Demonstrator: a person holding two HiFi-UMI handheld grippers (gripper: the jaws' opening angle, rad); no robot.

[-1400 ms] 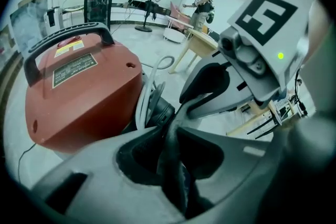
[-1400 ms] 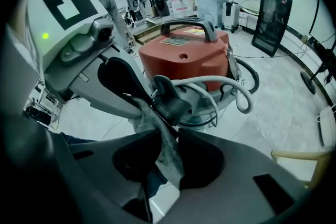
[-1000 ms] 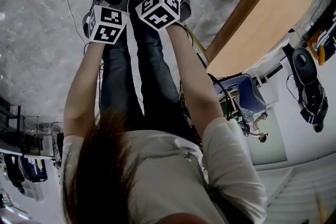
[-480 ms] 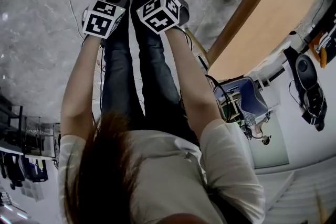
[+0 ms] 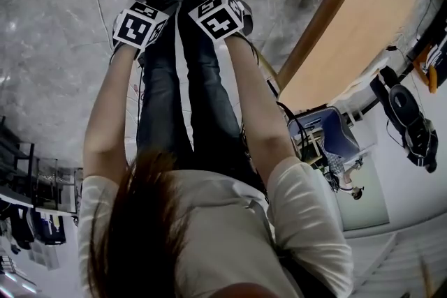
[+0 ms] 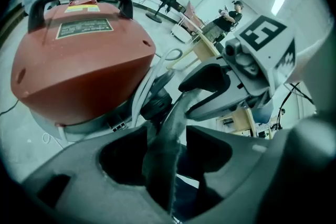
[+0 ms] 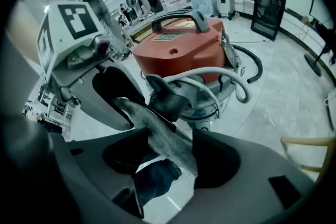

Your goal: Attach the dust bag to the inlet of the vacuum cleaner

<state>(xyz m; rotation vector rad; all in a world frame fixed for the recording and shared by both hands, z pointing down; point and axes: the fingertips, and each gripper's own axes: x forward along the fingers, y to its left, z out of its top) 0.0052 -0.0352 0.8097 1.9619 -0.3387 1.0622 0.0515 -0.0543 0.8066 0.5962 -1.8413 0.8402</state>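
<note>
No writing can be read. Ahead of the left gripper (image 6: pixel 165 157), the red vacuum cleaner lid (image 6: pixel 79 68) carries a dark label plate (image 6: pixel 84 29) and, by its handle, a yellow-and-red sticker (image 6: pixel 79 6). The print on both is too small and blurred to read.

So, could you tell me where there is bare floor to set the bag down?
The floor left of the person's legs, toward the racks, is bare. Crowded at the inlet of the vacuum cleaner: dust bag, hoses.
</note>
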